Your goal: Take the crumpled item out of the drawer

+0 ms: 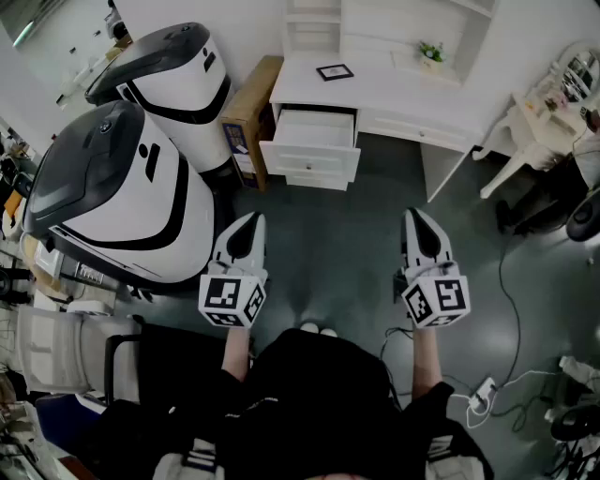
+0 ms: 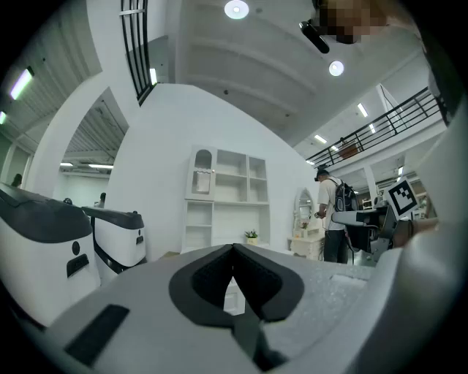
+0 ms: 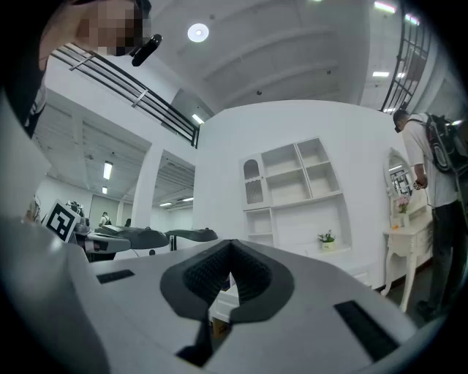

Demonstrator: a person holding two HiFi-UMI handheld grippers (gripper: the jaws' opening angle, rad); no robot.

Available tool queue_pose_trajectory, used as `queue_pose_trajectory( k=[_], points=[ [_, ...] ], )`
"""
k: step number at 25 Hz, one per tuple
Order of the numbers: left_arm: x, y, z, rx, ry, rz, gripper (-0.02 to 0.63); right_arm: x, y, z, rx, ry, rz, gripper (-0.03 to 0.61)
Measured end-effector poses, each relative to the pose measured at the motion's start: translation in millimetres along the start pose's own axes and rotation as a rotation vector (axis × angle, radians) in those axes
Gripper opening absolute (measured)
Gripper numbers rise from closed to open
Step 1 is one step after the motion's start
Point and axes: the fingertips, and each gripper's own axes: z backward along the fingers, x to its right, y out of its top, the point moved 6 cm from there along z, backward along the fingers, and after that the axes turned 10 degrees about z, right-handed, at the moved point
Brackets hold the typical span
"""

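**Bright, even light; hard bend at the rim**

Round ceiling lamps (image 2: 235, 9) and strip lights (image 2: 20, 82) wash the white hall in bright, even light in both gripper views, the lamps themselves burnt out to pure white. Both views bulge like a fisheye: railings (image 2: 395, 120) curve and the corners fall to black. Close to the lens, the grey shells of the left gripper (image 2: 234, 252) and the right gripper (image 3: 232, 248) are soft and out of focus. In the head view the dark floor (image 1: 356, 244) carries a faint sheen, and the white desk (image 1: 375, 94) is nearly overexposed.
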Motion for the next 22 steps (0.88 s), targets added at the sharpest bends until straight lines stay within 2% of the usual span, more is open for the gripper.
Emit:
queue_pose_trajectory(
  k=[9, 22],
  points=[
    [4.5, -2.5, -2.1, -0.011, -0.002, 0.005, -0.002, 4.3, -1.9, 0.2, 0.002, 0.001, -0.028, -0.009],
    [7.8, -19.0, 0.7, -0.029, 0.063, 0.033, -0.002, 2.9, -19.2, -13.0, -0.014, 0.091, -0.067, -0.009]
  ],
)
